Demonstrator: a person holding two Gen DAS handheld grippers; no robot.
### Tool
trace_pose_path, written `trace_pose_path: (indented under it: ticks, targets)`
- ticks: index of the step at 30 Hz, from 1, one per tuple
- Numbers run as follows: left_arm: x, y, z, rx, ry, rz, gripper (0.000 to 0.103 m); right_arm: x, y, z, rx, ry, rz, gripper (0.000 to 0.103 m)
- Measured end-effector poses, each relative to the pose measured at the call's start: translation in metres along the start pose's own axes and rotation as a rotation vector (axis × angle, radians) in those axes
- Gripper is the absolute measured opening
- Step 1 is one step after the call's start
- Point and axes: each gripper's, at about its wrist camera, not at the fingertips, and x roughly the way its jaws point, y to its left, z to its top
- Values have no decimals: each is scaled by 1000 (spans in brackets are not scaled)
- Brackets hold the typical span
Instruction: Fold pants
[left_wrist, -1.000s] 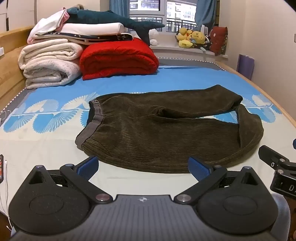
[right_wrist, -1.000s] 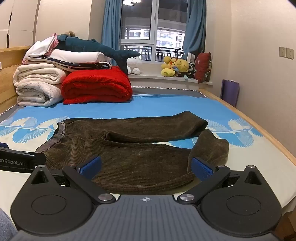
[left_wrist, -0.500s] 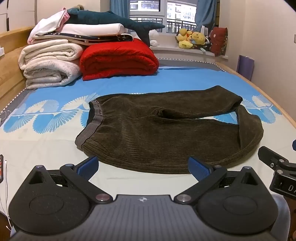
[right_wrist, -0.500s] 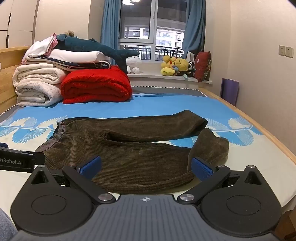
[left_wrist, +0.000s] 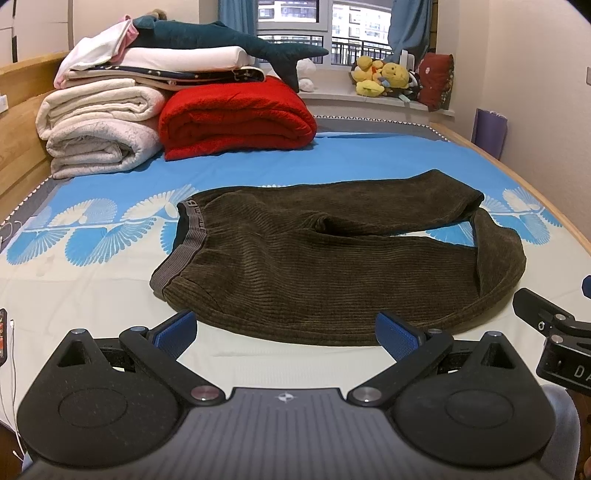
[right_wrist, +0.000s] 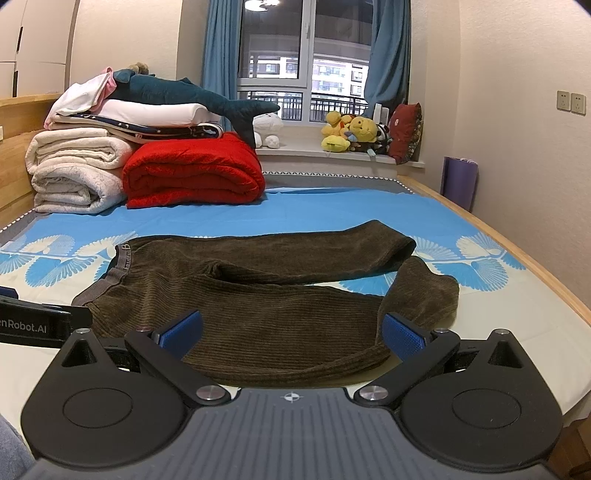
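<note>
Dark olive corduroy pants (left_wrist: 332, 258) lie flat on the bed, grey waistband (left_wrist: 184, 243) at the left, both legs running right; the near leg's end is turned back on itself at the right (left_wrist: 498, 254). They also show in the right wrist view (right_wrist: 266, 291). My left gripper (left_wrist: 286, 328) is open and empty, just short of the pants' near edge. My right gripper (right_wrist: 291, 330) is open and empty, its blue pads (right_wrist: 400, 338) over the near edge of the pants.
The bed has a blue and white patterned sheet (left_wrist: 92, 236) and a wooden rim (left_wrist: 546, 206) at the right. Folded white blankets (left_wrist: 96, 136), a red blanket (left_wrist: 236, 118) and a shark plush (left_wrist: 229, 37) are stacked at the back left. Stuffed toys (right_wrist: 351, 133) sit on the windowsill.
Almost nothing has changed; both grippers stay open and hold nearly still in front of the pants.
</note>
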Motion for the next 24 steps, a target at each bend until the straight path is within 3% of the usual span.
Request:
trace_pose_path:
  ticks: [24]
  targets:
    - [1,-1,0,3,6,-5,103,3,6,3,4,1,-3,102]
